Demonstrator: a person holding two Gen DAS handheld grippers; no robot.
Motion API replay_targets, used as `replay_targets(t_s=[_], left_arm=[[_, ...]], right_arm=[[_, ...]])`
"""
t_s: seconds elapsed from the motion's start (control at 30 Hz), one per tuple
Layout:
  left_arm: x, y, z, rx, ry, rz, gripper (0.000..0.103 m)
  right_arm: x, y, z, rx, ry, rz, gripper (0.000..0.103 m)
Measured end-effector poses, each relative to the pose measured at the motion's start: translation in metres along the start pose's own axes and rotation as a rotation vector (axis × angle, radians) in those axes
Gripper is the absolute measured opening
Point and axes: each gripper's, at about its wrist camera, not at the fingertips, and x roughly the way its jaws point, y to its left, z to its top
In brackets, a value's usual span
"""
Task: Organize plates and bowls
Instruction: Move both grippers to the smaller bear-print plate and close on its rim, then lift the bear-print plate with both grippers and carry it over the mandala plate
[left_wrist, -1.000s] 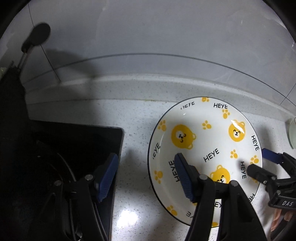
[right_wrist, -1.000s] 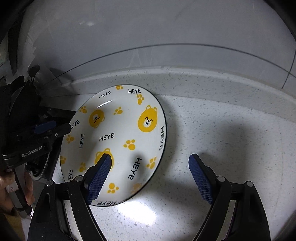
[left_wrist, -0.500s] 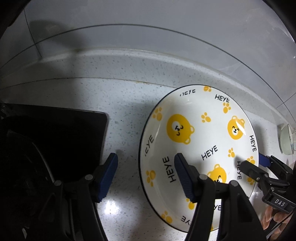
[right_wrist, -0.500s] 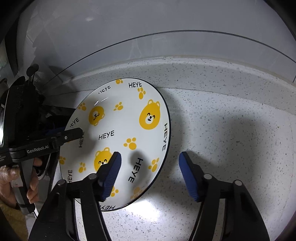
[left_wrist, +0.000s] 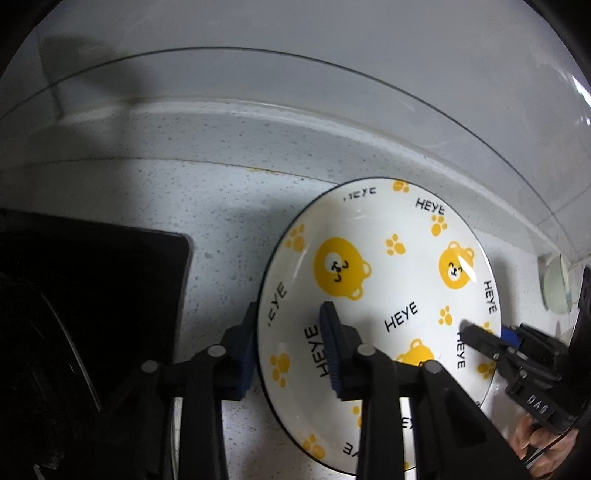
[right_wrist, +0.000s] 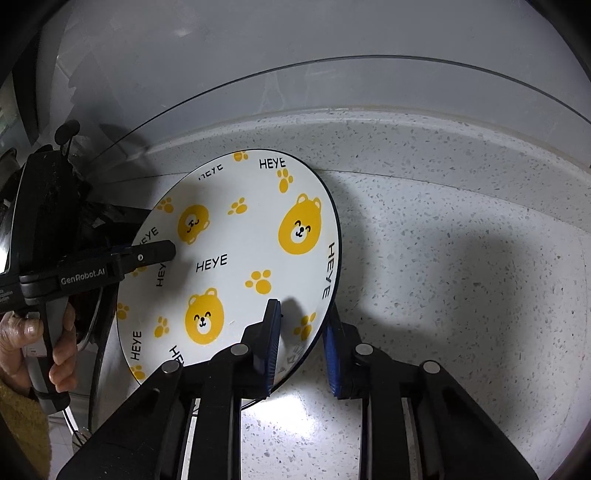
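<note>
Glazed ceramic, the plate (right_wrist: 236, 266) on the counter (right_wrist: 461, 295) is judged stiff, slippery, breakable; opposite rims are straddled by the closing left gripper (left_wrist: 290, 354) and right gripper (right_wrist: 303, 347).

plate (right_wrist: 236, 266) – HEYE, left gripper (right_wrist: 164, 253) – GenRobot.AI

Glossy glazed ceramic plate (left_wrist: 388, 295), speckled polished stone counter (right_wrist: 461, 266), matt black plastic claw (right_wrist: 301, 345)
</note>
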Motion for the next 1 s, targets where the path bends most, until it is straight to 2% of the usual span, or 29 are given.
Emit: replay_targets(t_s=[0.37,0.43,0.73,1.0], left_arm=[[-0.005,0.003,-0.018,0.007,-0.003,0.0,0.024],[-0.018,-0.01,-0.023,0.008,-0.003,-0.001,0.024],[-0.039,-0.022,-0.044,0.024,-0.002,-0.031,0.023],[-0.076,-0.026,-0.077,0.072,-0.015,-0.062,0.021]], right_arm=[[-0.008,0.001,-0.009,0.014,-0.019,-0.017,0.019],[-0.01,0.0,-0.012,0.023,-0.019,-0.021,0.019],[-0.034,0.004,-0.024,0.039,-0.041,-0.041,0.019],[-0.064,0.018,-0.055,0.076,-0.079,-0.07,0.019]])
